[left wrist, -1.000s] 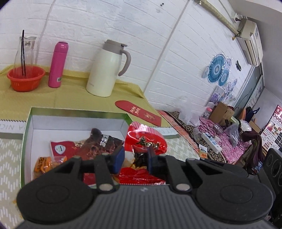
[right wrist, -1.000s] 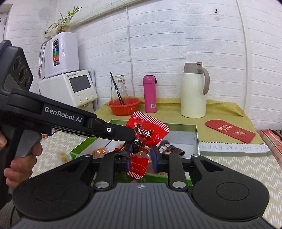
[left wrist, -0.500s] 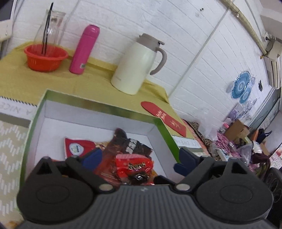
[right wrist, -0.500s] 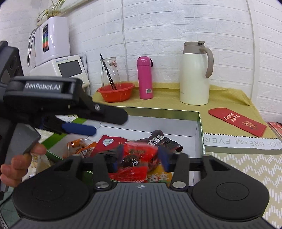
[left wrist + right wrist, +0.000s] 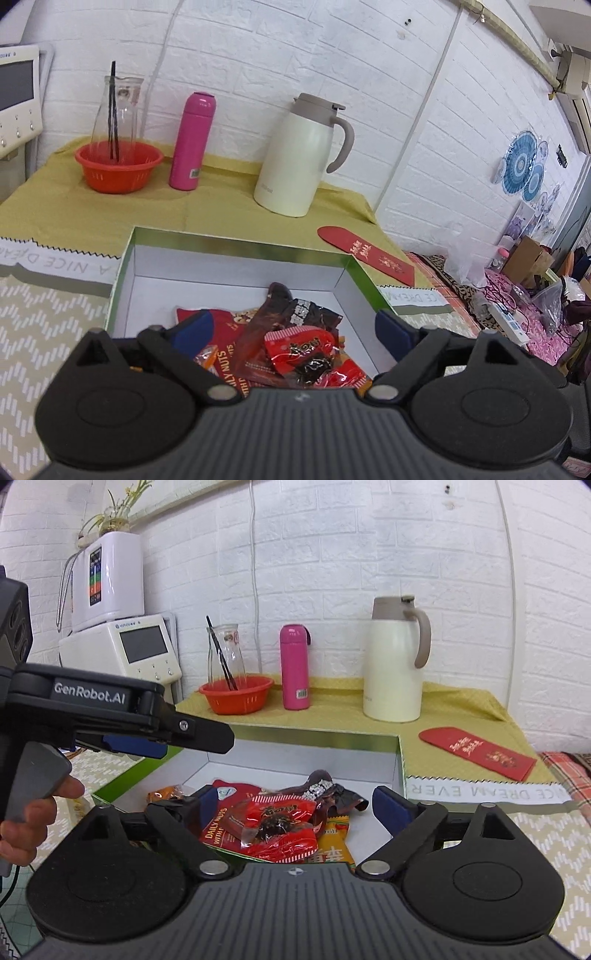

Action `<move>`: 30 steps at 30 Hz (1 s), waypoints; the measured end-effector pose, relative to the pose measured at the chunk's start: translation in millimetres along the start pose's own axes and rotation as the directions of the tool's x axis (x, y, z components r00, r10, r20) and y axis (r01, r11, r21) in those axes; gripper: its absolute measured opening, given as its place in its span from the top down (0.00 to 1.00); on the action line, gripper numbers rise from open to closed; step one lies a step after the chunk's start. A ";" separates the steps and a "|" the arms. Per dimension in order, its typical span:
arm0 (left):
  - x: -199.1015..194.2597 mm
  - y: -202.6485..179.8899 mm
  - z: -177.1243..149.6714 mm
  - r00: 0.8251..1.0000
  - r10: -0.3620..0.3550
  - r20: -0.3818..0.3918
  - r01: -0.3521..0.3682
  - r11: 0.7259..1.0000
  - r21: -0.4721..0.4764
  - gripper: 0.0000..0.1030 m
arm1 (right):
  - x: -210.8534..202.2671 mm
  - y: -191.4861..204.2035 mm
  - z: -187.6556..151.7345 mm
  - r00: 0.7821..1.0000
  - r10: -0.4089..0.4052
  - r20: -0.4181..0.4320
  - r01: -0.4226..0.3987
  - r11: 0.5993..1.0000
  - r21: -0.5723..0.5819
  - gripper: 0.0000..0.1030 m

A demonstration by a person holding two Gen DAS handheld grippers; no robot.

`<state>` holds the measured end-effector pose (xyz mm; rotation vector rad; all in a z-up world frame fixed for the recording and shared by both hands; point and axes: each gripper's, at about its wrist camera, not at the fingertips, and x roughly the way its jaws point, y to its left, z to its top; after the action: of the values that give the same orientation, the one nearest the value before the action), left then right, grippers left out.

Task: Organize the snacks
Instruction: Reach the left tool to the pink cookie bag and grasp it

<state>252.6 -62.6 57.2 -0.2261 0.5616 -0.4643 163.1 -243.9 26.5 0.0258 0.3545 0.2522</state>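
**Q:** What are your grippers doing?

**A:** My left gripper [image 5: 293, 330] and my right gripper [image 5: 304, 805] both hang over the near end of the open box [image 5: 236, 243], fingers spread wide, gripping nothing. My hand [image 5: 22, 823] shows on the left gripper's handle.

**Q:** Where are the snacks?

**A:** Inside the box, piled at its near end. A red snack packet [image 5: 277, 827] lies on top, loose, below my spread right fingers. A "Daily Nuts" pack [image 5: 218, 830] lies under it, a dark wrapper [image 5: 325, 788] just behind, an orange packet [image 5: 164, 794] beside them.

**Q:** What sits around the box?

**A:** Beyond its far wall stand a cream jug [image 5: 303, 158], a pink flask [image 5: 192, 142] and an orange bowl [image 5: 118, 170]. A red envelope [image 5: 365, 254] lies past its far right corner.
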 end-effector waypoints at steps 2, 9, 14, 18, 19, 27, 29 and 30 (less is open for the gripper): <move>-7.9 -4.3 -1.3 1.000 0.019 0.006 -0.019 1.000 0.019 0.14 | -10.1 1.8 0.4 1.000 -0.001 0.011 0.001 1.000 0.003 0.00; -39.3 -21.3 -17.5 0.995 0.099 0.016 -0.100 0.990 0.100 0.14 | -40.5 11.2 -7.6 1.000 -0.015 -0.005 0.015 1.000 0.016 0.00; -60.9 -28.0 -35.0 0.992 0.124 0.021 -0.126 0.982 0.142 0.14 | -61.5 17.0 -23.3 1.000 -0.023 -0.019 0.024 0.999 0.034 0.00; -75.7 -27.3 -54.2 0.989 0.148 0.020 -0.150 0.975 0.167 0.14 | -73.5 23.6 -40.8 0.998 -0.041 -0.039 0.042 0.999 0.016 0.00; -79.2 -25.9 -59.8 0.988 0.152 0.016 -0.153 0.974 0.169 0.14 | -76.1 24.7 -45.7 0.998 -0.046 -0.043 0.047 0.999 0.010 0.00; -97.8 1.5 -101.8 0.988 0.141 -0.065 -0.134 0.986 0.094 0.14 | -65.7 38.3 -73.9 0.990 -0.033 -0.136 0.028 0.999 -0.036 0.00; -101.3 7.7 -108.3 0.986 0.145 -0.086 -0.139 0.987 0.076 0.14 | -57.3 43.5 -75.1 0.988 -0.034 -0.151 0.025 0.998 -0.059 0.00; -103.3 11.0 -110.0 0.985 0.143 -0.092 -0.137 0.988 0.066 0.14 | -53.7 45.5 -75.6 0.987 -0.038 -0.155 0.027 0.997 -0.071 0.00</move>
<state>117.9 -12.2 10.1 -0.1067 0.6530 -0.3560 77.4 -214.6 -23.0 -0.0674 0.5021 0.2346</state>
